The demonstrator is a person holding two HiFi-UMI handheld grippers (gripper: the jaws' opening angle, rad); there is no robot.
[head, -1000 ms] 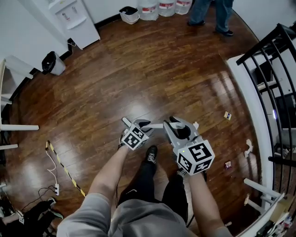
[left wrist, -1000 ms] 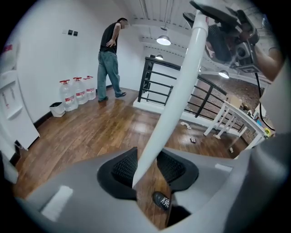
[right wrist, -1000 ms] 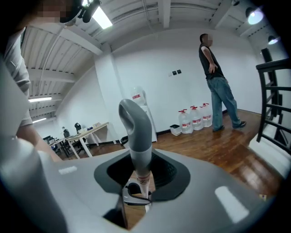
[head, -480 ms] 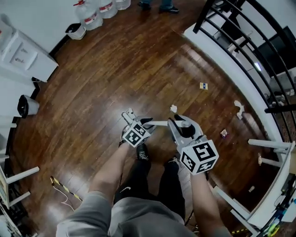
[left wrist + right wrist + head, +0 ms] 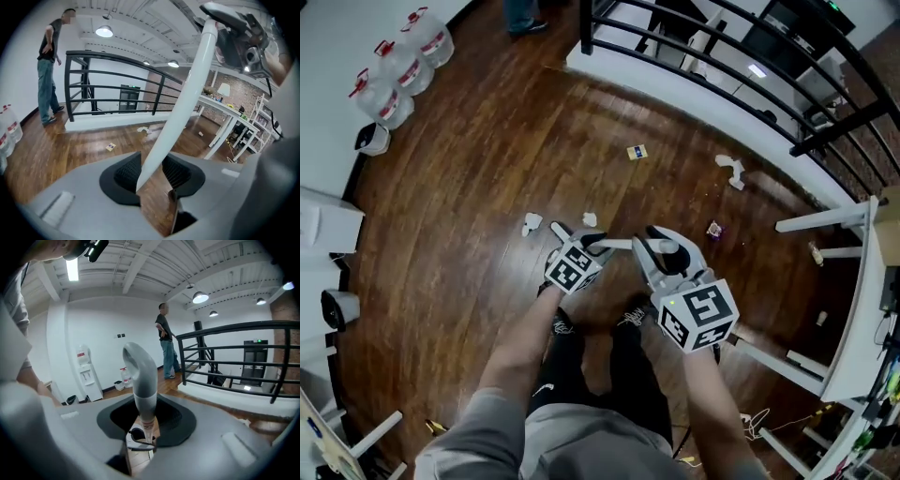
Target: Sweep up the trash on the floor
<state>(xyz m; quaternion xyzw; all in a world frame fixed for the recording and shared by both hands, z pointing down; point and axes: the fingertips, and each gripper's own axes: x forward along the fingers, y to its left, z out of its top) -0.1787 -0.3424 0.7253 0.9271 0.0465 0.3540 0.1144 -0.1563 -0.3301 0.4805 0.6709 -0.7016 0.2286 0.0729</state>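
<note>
Trash (image 5: 532,223) lies scattered on the floor (image 5: 478,178) just ahead. My left gripper (image 5: 578,241) and right gripper (image 5: 664,247) both clamp the broom handle (image 5: 619,247). I'd sweep low, gathering everything into one pile.

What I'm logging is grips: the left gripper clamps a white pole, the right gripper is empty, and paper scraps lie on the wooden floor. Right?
The right gripper is not empty: the right gripper view shows it clamped on a grey handle. The left gripper does clamp the white pole, and paper scraps lie on the wooden floor.
</note>
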